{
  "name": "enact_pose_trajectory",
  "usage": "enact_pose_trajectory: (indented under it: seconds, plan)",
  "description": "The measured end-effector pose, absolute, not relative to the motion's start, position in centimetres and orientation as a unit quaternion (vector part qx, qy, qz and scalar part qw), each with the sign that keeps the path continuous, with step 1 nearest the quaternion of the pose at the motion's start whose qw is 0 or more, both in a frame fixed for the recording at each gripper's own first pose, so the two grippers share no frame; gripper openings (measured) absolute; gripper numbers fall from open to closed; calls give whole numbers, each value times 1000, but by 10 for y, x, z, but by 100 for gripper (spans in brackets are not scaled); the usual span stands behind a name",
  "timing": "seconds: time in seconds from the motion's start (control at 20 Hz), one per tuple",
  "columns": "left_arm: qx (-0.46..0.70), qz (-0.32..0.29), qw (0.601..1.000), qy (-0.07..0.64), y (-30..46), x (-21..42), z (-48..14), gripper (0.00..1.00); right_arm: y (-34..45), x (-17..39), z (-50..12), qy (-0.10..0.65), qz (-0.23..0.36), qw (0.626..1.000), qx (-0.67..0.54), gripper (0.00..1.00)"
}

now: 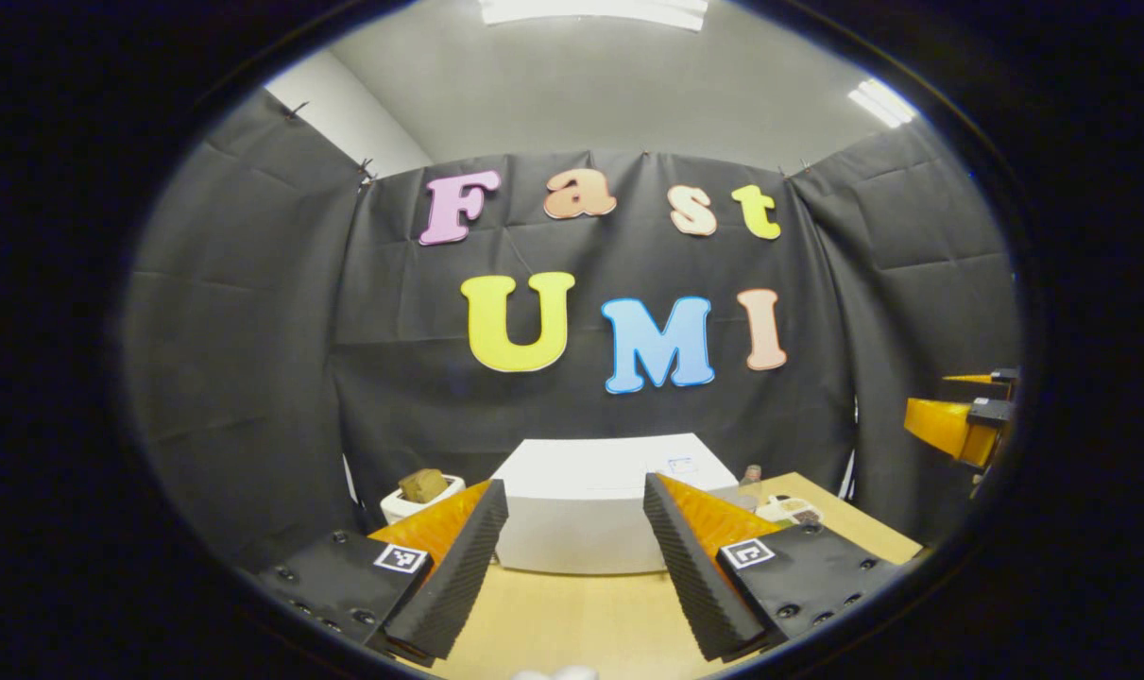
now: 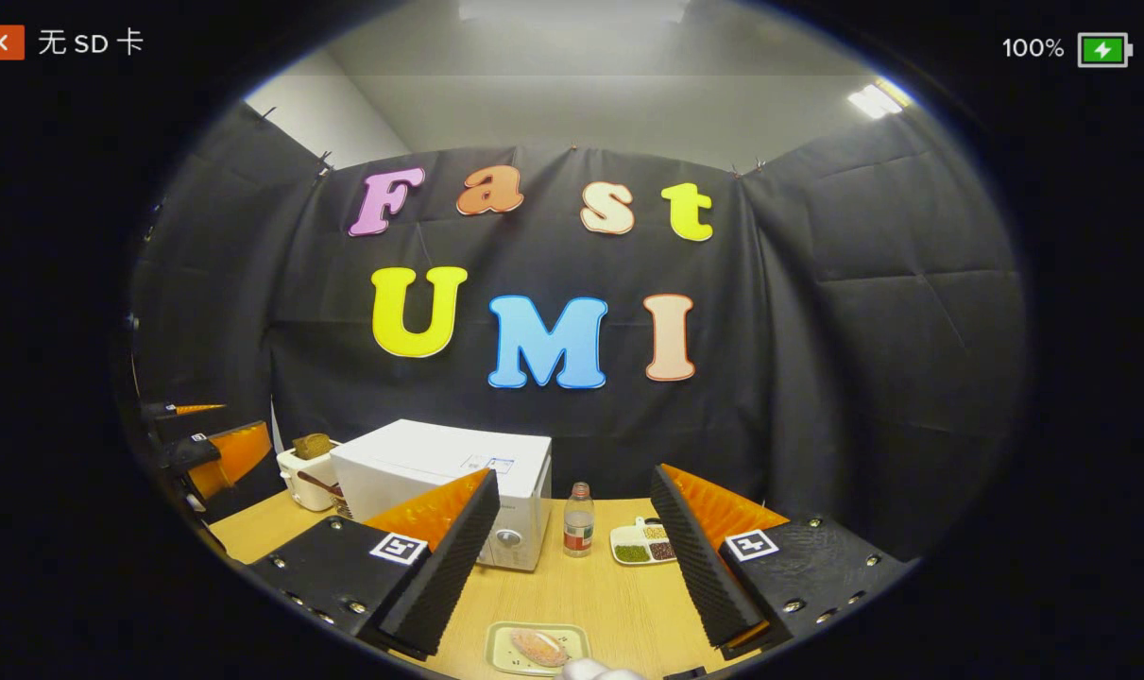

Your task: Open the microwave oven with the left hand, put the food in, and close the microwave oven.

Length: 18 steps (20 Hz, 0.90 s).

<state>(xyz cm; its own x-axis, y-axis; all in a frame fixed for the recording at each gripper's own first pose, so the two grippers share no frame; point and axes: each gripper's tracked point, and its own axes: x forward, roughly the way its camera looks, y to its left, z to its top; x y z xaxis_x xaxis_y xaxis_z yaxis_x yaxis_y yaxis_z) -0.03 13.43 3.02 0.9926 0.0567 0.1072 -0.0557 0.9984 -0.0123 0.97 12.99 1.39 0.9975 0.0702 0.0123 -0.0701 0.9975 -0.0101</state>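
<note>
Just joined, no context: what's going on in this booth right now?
Nothing is handled yet. A person holds a hand-held gripper in each hand over a wooden table; the left hand-held gripper and right hand-held gripper are both open and empty. The white microwave oven looks shut. The food on a small tray sits at the near table edge. A bottle and a divided dish stand to the microwave's right.

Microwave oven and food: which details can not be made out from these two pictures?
- Microwave oven: in the right gripper view the right gripper near finger hides most of its door; the handle cannot be told.
- In the left gripper view the microwave oven shows a plain white side; its door faces away.
- Food on the tray: cut by the bottom edge, too small to identify.
- Divided dish: contents too small.
</note>
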Motion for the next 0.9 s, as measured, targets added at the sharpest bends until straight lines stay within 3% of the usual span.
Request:
enact_pose_trajectory:
  seconds: [0.25,0.85,0.9]
  plan:
    - [10,15,998,-52,110,41,-15,97,122,10,27,-2,32,999,-2,99]
    - [-13,-30,999,5,5,228,-172,95,83,25,35,50,-19,998,-24,99]
    - [-16,-34,999,4,-3,242,-179,100,81,28,33,54,-23,998,-29,99]
